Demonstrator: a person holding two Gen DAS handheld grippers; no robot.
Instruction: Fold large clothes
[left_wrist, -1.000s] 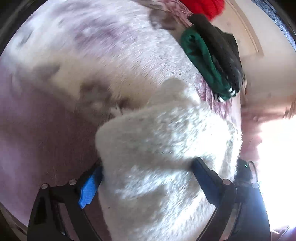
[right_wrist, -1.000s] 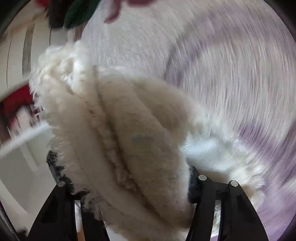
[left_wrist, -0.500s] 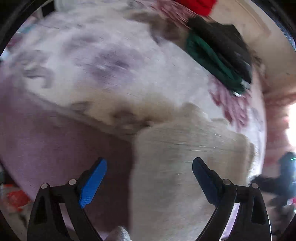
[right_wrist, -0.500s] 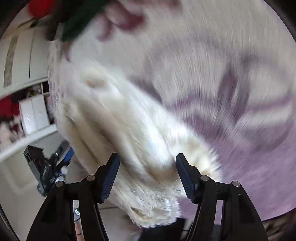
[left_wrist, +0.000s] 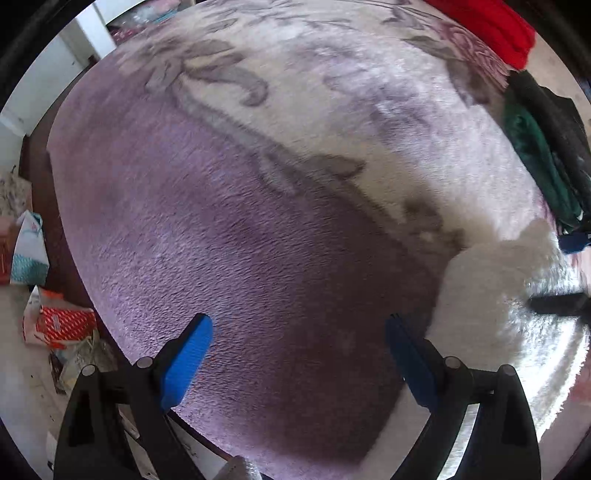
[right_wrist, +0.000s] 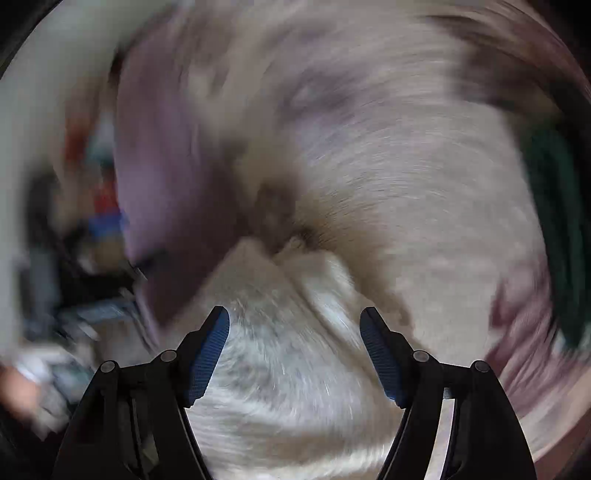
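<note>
left gripper (left_wrist: 299, 354) is wide open with nothing in it, just hanging over the purple blanket (left_wrist: 236, 236). the fluffy white garment (left_wrist: 509, 295) lies at the right edge of the frame, beside its right finger. right gripper (right_wrist: 294, 347) is spread open too, holding nothing, the same white fleece (right_wrist: 295, 376) under it at bottom centre. that view is really blurry. green and dark clothes (left_wrist: 535, 155) are piled upper right.

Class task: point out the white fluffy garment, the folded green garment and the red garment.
white fluffy garment (left_wrist: 491, 284): left wrist view, upper face.
green garment (left_wrist: 535, 162): left wrist view, folded edge.
red garment (left_wrist: 495, 26): left wrist view, middle.
</note>
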